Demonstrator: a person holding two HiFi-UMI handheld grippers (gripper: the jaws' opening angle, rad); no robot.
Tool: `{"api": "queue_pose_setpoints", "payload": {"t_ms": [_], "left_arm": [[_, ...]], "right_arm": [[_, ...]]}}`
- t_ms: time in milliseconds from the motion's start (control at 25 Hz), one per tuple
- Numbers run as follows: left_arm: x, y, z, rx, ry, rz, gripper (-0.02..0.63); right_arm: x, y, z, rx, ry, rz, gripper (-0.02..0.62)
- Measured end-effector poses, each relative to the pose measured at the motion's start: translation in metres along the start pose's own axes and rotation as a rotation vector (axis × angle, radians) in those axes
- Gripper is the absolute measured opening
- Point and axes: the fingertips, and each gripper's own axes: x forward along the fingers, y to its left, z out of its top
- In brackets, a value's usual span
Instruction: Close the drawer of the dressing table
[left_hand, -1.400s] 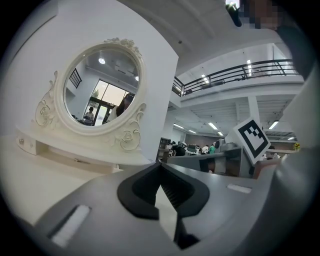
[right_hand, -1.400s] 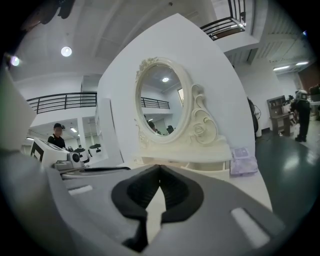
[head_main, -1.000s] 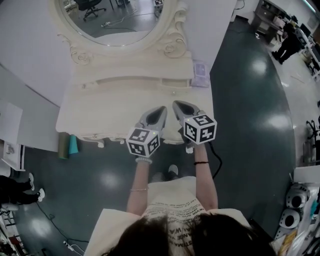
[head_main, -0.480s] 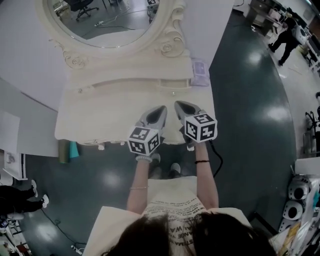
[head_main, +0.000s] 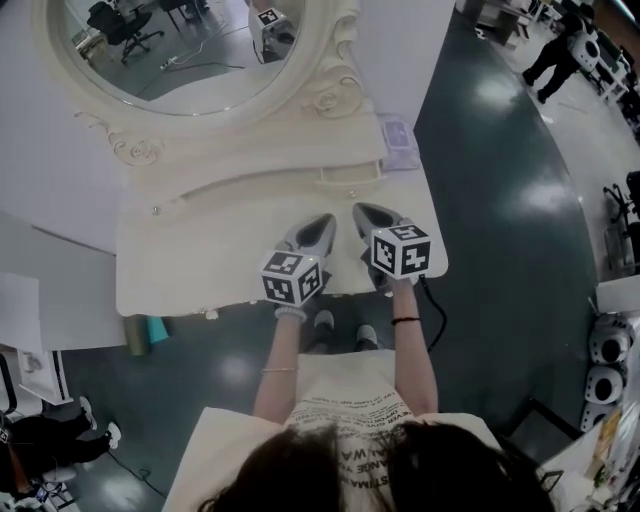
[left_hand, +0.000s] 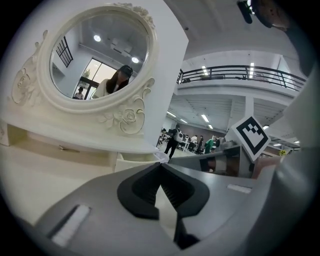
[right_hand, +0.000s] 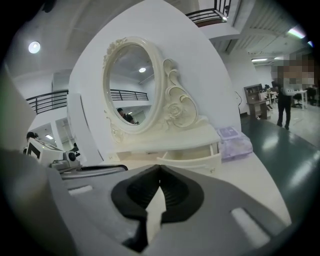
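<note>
Lowered: left tongs (head_main: 327, 219), right tongs (head_main: 358, 209) | both closed, empty | tips past tabletop (head_main: 200, 260) front edge | drawer (head_main: 350, 176) ajar, well ahead

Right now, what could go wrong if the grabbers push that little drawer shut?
The open drawer might jam crooked if it is pushed at one end. The purple box lies close beside it, so the right gripper could bump it. The right gripper and the left gripper are both shut to narrow tips, which may slip off the drawer front.
</note>
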Motion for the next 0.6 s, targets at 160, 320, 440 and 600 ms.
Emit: {"api": "queue_pose_setpoints", "payload": {"t_ms": [160,320,440,600], "left_arm": [[0.005,0.014,-0.004,-0.002,0.026,-0.027,0.002],[0.010,0.024,-0.013,-0.005,0.057,-0.052,0.002],[0.012,0.032,-0.018,-0.006,0.079,-0.067,0.002],[0.014,0.036,-0.021,-0.010,0.096,-0.089,0.002]], "right_arm": [[0.013,-0.002,-0.003,0.015,0.013,-0.033,0.003],[0.023,-0.008,-0.008,0.030,0.028,-0.070,0.003],[0.031,-0.010,-0.011,0.038,0.036,-0.093,0.003],[0.036,-0.012,-0.018,0.045,0.068,-0.127,0.003]]}}
